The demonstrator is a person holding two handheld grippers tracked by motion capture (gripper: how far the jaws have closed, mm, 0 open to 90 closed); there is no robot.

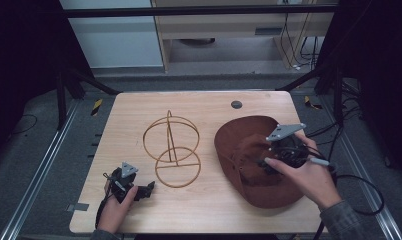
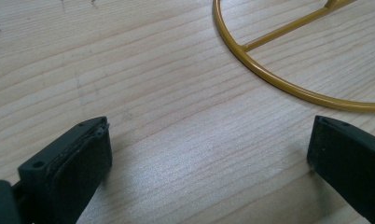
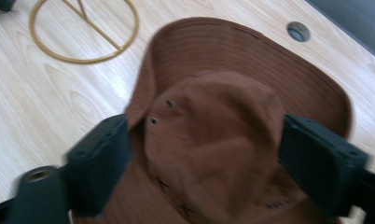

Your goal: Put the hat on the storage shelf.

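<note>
A brown brimmed hat (image 1: 241, 145) lies crown up on the right half of the wooden table (image 1: 209, 210). My right gripper (image 1: 265, 164) hovers over it. In the right gripper view the hat's crown (image 3: 213, 121) sits between the two spread jaws of my right gripper (image 3: 206, 154), with a small gap showing on the left side. A gold wire hat stand (image 1: 171, 145) stands at mid-table. My left gripper (image 1: 148, 189) rests near the front left edge. In the left gripper view it (image 2: 209, 154) is open over bare wood, just short of the stand's base ring (image 2: 279, 84).
A dark round grommet (image 1: 236, 104) sits in the tabletop behind the hat. Cables trail off the table's right side. Metal rails run along both sides of the table, and a dark floor lies beyond.
</note>
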